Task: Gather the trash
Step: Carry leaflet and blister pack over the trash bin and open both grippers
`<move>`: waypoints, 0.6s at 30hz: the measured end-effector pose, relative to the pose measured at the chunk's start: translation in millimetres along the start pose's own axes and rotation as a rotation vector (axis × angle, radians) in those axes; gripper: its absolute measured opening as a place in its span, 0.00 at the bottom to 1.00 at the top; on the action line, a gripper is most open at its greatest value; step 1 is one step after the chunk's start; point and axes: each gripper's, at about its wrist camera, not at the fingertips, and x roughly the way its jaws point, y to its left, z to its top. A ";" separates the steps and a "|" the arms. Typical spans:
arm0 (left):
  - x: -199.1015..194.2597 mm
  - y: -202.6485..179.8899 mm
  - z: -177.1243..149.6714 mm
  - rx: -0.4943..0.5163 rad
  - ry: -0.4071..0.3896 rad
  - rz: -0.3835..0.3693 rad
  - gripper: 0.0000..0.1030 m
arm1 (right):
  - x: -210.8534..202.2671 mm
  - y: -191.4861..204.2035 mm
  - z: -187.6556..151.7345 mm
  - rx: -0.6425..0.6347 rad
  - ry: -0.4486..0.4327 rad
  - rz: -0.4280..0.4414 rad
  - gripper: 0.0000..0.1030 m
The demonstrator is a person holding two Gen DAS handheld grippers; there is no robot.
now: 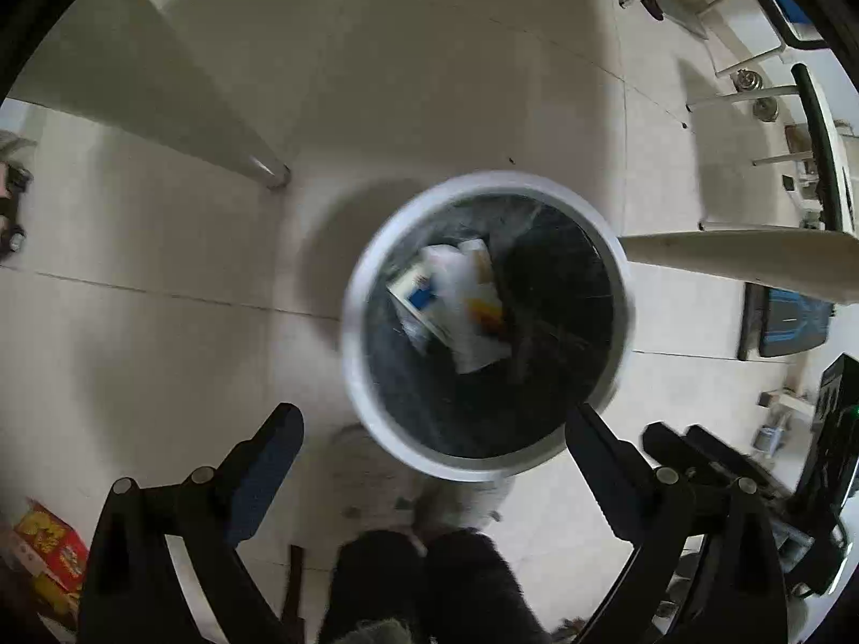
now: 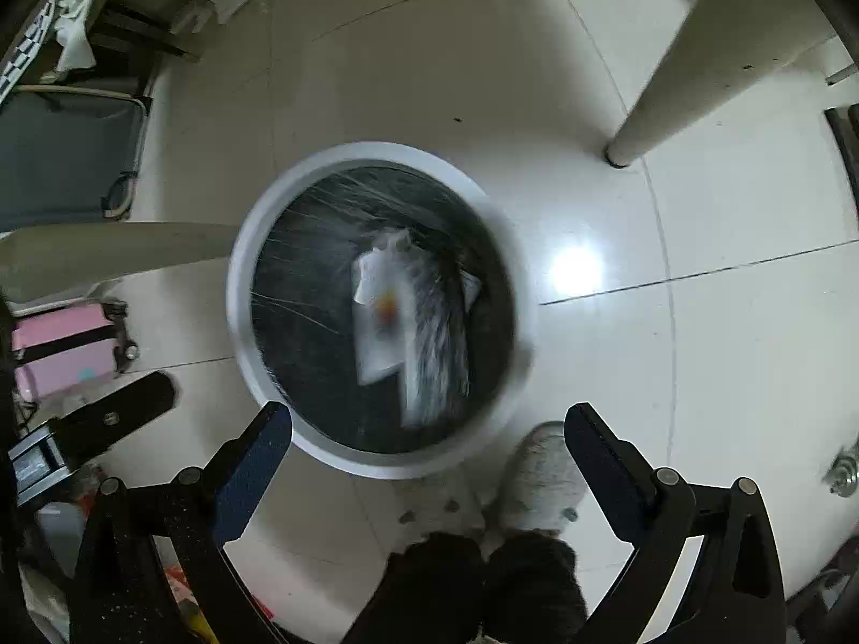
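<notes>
A round white trash bin [image 1: 354, 290] with a black liner stands on the tiled floor below me; it also shows in the right wrist view [image 2: 241, 290]. White paper and plastic wrappers [image 1: 461, 295] lie inside it, seen too from the right [image 2: 386, 306]. My left gripper [image 1: 435, 429] is open and empty above the bin's near rim. My right gripper [image 2: 429, 429] is open and empty, also above the near rim. The other gripper [image 1: 714, 461] shows at the right of the left wrist view.
Table legs stand beside the bin [image 1: 268, 172] [image 2: 623, 150]. The person's grey slippers [image 2: 542, 477] are just in front of the bin. A pink suitcase [image 2: 64, 349] sits left, a yellow-red box [image 1: 48, 542] lower left, white chairs [image 1: 741, 80] far right.
</notes>
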 end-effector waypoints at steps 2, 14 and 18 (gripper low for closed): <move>-18.4 -1.1 -6.4 0.016 -0.073 0.065 0.97 | -5.8 0.5 -1.6 -0.013 -0.010 -0.023 1.00; -90.4 -9.7 -41.1 0.026 -0.154 0.162 0.97 | -81.6 29.2 -33.0 -0.102 -0.069 -0.167 1.00; -111.0 -18.1 -52.8 0.009 -0.171 0.153 0.97 | -115.3 44.3 -46.8 -0.122 -0.089 -0.169 1.00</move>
